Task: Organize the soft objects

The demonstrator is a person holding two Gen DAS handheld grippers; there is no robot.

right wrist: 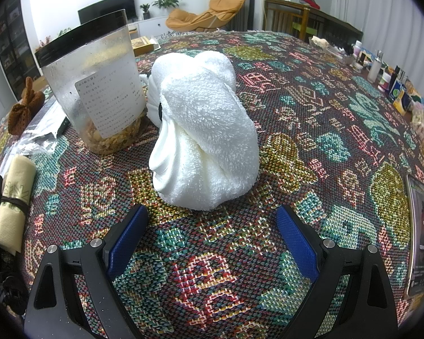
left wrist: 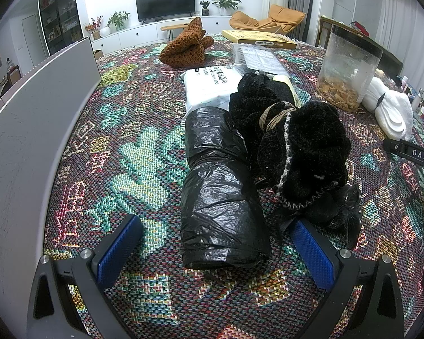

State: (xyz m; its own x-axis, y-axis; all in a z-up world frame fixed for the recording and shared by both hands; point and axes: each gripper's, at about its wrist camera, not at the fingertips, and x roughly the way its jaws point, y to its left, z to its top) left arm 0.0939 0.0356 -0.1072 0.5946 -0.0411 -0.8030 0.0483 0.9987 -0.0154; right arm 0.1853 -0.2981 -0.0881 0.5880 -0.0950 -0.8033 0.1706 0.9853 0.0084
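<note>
The left gripper (left wrist: 216, 248) stands wide apart around the near end of the black plastic roll (left wrist: 220, 189) on the desk (left wrist: 121, 147). The right gripper (right wrist: 212, 234) is also apart, empty, just before the white towel bundle (right wrist: 200, 130). I judge both are approaching; next each must advance and close.

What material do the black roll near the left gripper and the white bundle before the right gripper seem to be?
Black roll: thin plastic film, likely bin bags; glossy, crinkled. White bundle: terry-like cloth, probably a towel; matte, looped pile.
</note>
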